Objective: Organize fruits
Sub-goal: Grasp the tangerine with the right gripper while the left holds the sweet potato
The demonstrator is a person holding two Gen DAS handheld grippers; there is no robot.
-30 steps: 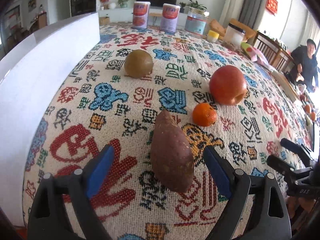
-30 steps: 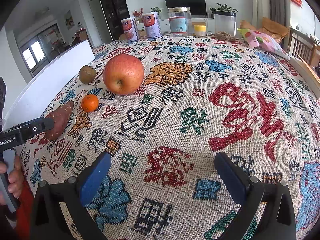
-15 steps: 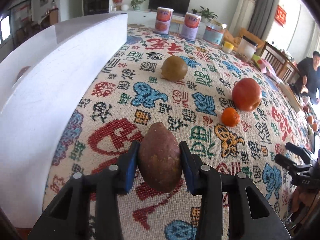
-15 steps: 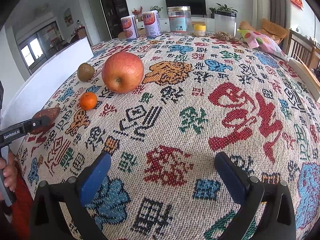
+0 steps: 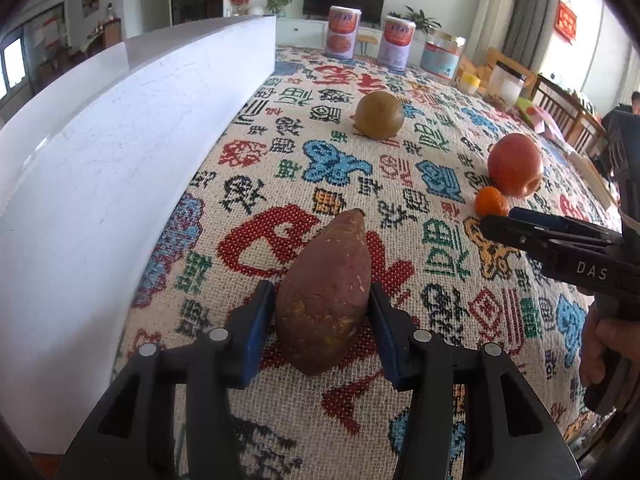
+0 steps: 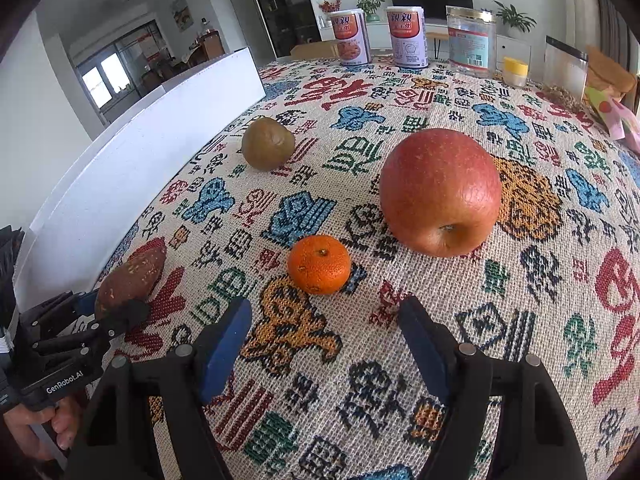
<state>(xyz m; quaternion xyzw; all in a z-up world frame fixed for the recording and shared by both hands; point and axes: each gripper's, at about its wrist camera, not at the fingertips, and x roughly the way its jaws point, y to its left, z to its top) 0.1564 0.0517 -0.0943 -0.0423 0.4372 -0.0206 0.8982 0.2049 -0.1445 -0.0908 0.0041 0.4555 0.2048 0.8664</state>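
Observation:
My left gripper (image 5: 320, 316) is shut on a brown sweet potato (image 5: 326, 292), held just over the patterned tablecloth; it also shows in the right wrist view (image 6: 132, 272). My right gripper (image 6: 324, 332) is open and empty, its jaws just short of a small orange mandarin (image 6: 319, 264). A red apple (image 6: 440, 192) lies right behind the mandarin. A brown-green round fruit (image 6: 267, 149) lies farther back left. In the left wrist view the round fruit (image 5: 379, 115), the apple (image 5: 515, 165) and the mandarin (image 5: 491, 201) lie ahead, and the right gripper (image 5: 516, 220) reaches in from the right.
A long white box wall (image 5: 120, 128) runs along the table's left side. Two printed cans (image 6: 350, 36), a clear jar (image 6: 471, 42), a small yellow-lidded jar (image 6: 515, 72) and a clear container (image 6: 566, 68) stand at the far edge. Packets (image 6: 612, 116) lie at the right.
My right gripper has moved forward and left to the mandarin, which was far off before. My left gripper closed on the sweet potato about half a second ago and still holds it.

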